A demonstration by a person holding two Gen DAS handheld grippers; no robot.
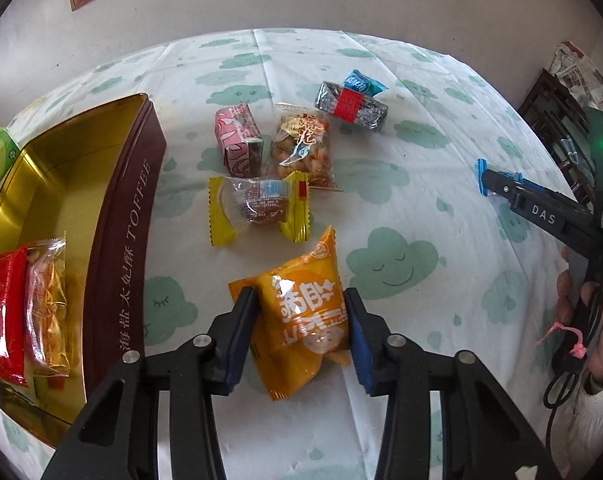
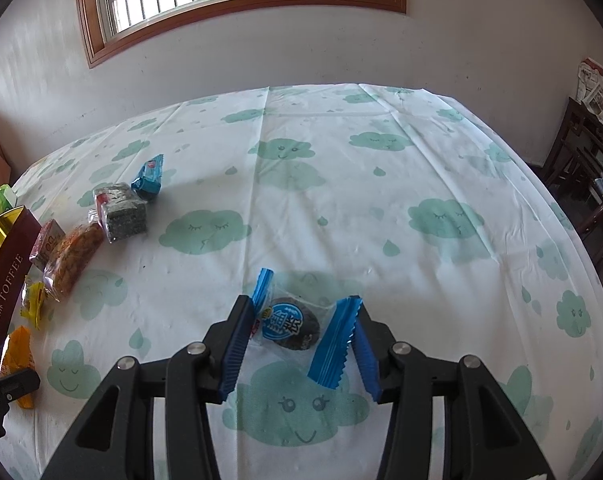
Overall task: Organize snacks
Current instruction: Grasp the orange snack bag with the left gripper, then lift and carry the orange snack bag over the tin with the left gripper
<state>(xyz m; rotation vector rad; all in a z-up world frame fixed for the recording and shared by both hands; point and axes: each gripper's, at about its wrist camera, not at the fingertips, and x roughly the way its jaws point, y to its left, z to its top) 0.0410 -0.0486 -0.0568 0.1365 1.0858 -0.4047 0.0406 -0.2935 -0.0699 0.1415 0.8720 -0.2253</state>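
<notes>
left hand-held gripper (image 1: 301, 334): clamped on orange snack pack (image 1: 301, 320), near edge of worktop (image 1: 421, 220), right of toffee tin (image 1: 129, 216) | right hand-held gripper (image 2: 299, 340): fingers around blue-wrapped dark cookie (image 2: 291, 322); grip contact unclear | other snacks: far-left cluster

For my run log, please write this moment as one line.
left gripper: shut on orange packet | right gripper: shut on blue-wrapped snack | toffee tin: open, two packets inside
</notes>
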